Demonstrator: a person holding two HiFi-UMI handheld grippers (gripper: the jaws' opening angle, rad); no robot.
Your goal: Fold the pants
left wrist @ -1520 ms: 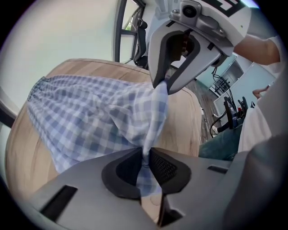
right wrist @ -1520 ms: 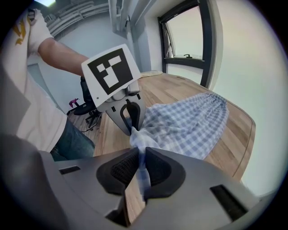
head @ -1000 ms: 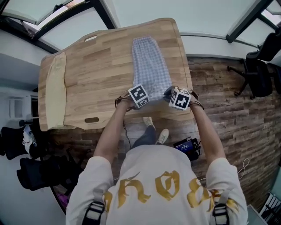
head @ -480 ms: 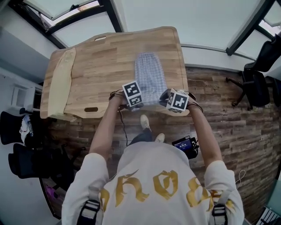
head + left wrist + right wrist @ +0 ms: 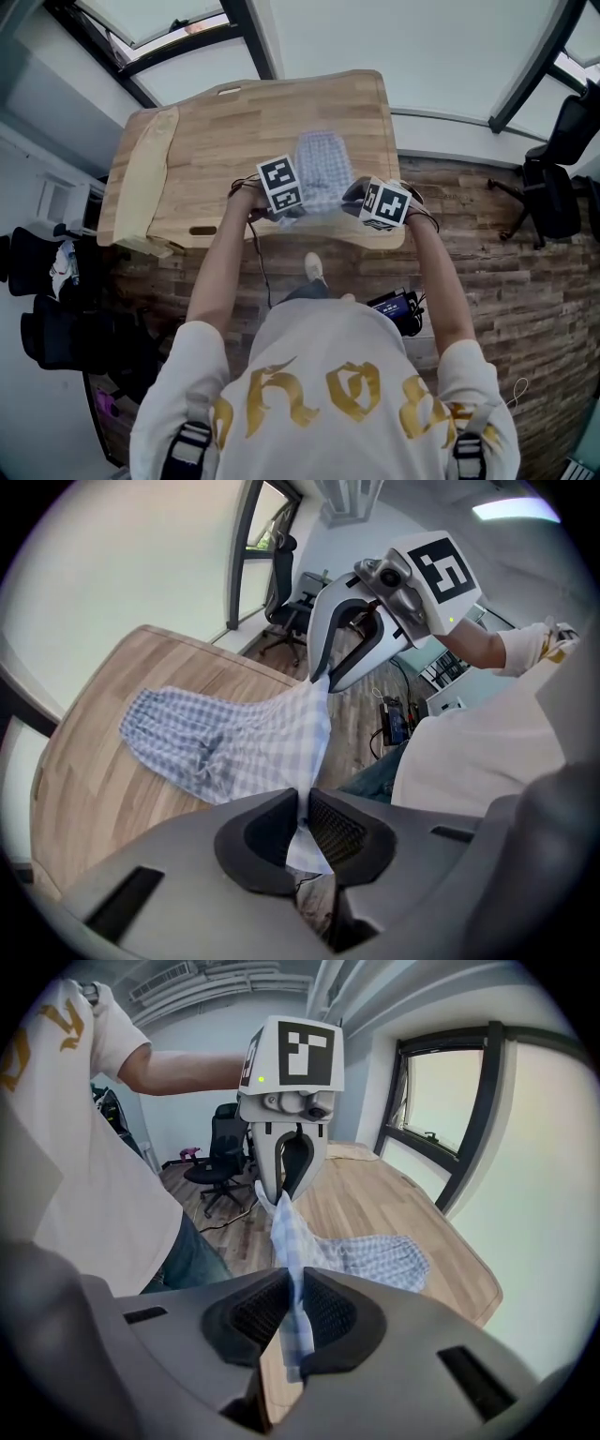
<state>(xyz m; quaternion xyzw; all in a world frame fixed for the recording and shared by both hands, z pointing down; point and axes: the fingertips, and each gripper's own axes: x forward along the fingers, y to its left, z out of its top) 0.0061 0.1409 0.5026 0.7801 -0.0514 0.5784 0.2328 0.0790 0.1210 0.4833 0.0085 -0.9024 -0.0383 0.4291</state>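
Observation:
The blue-and-white checked pants (image 5: 323, 169) lie on the wooden table (image 5: 225, 131), their near end lifted off the board. My left gripper (image 5: 292, 208) is shut on the near left corner of the pants (image 5: 253, 752), with cloth pinched between its pads (image 5: 302, 825). My right gripper (image 5: 356, 201) is shut on the near right corner; the cloth (image 5: 291, 1241) runs taut from its pads (image 5: 292, 1321) across to the left gripper (image 5: 289, 1192). The far end of the pants (image 5: 389, 1255) rests on the table. In the left gripper view the right gripper (image 5: 319, 679) holds the other corner.
A long cream cloth (image 5: 145, 183) lies along the table's left edge. The table has hand slots (image 5: 200, 230) near its front and back edges. Office chairs (image 5: 553, 178) stand at right on the wood floor; a dark device (image 5: 396, 307) lies on the floor below the table.
Both grippers have risen with the near end of the pants, drawing it up and toward the far end. The visible length of pants on the table has shortened.

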